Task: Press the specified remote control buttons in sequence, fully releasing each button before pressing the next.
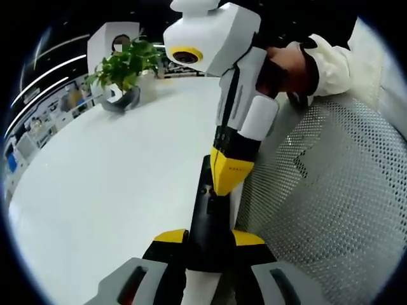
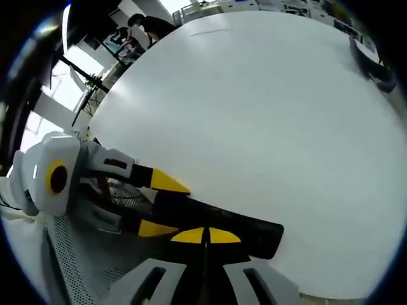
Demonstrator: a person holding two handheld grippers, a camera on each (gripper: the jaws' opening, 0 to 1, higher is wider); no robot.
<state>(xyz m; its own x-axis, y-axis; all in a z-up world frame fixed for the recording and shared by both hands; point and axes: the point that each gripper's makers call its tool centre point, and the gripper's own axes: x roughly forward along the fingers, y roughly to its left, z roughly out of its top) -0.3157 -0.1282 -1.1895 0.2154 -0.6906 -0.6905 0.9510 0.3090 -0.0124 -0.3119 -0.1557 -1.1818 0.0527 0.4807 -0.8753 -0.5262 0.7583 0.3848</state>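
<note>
At the edge of a round white table (image 1: pixel 114 159), my left gripper (image 1: pixel 208 240) clamps the near end of a black remote control (image 1: pixel 206 216), jaws shut against its sides. My right gripper (image 2: pixel 205 236), yellow tips pressed together, bears down on the remote's upper face. A potted plant (image 1: pixel 124 70) stands well apart.

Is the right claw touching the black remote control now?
Touching. In the left gripper view the right claw, shut, presses its yellow tips onto the remote control.
</note>
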